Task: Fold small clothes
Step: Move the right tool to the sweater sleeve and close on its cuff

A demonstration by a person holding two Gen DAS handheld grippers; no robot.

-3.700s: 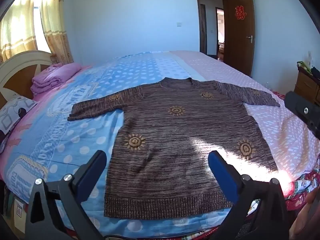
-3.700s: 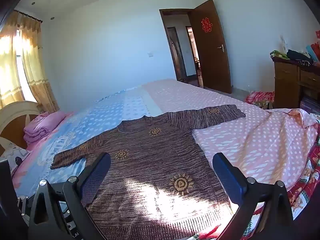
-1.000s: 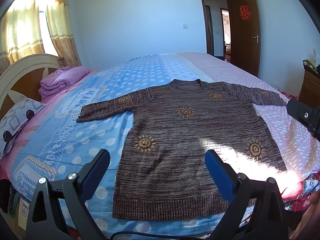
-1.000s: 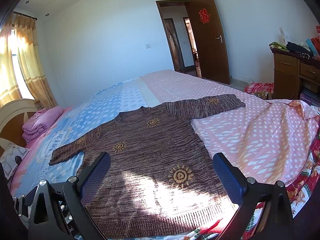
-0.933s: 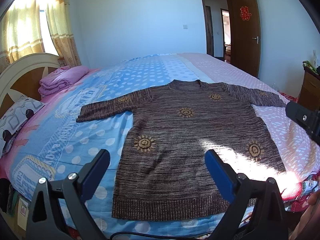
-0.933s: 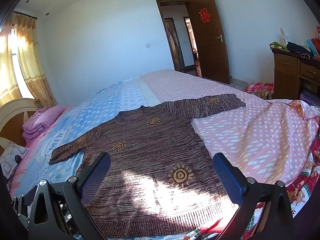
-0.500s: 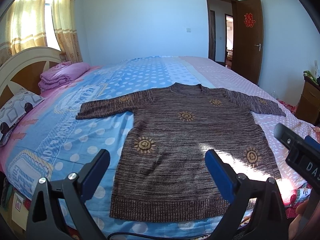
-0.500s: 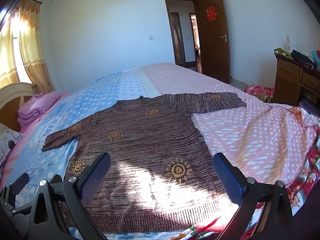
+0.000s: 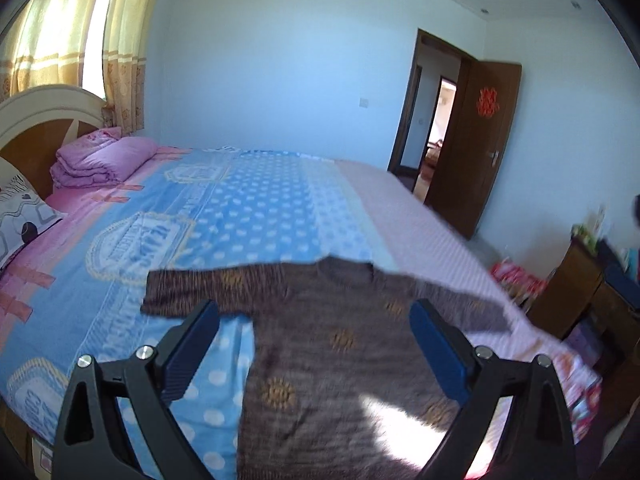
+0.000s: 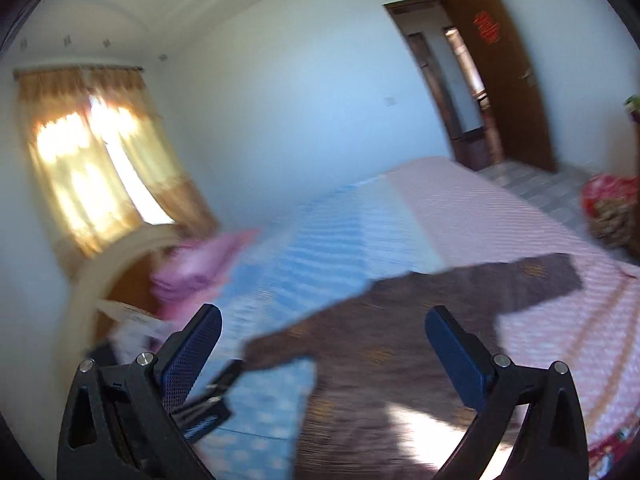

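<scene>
A brown knit sweater (image 9: 344,340) with yellow sun patterns lies flat on the bed, sleeves spread out, hem toward me. It also shows blurred in the right wrist view (image 10: 404,340). My left gripper (image 9: 316,344) is open and empty, above the sweater's left half near the left sleeve (image 9: 188,292). My right gripper (image 10: 324,348) is open and empty above the sweater's middle. The left gripper's tip (image 10: 212,396) shows at the lower left of the right wrist view.
The bed (image 9: 248,208) has a blue dotted cover on the left and a pink one (image 10: 496,216) on the right. Folded pink bedding (image 9: 100,160) and a pillow (image 9: 24,216) lie by the headboard. A wooden dresser (image 9: 592,296) stands at the right.
Both grippers have moved forward over the sweater and tilted up; both views are now blurred. The sweater has not moved. Both stay open.
</scene>
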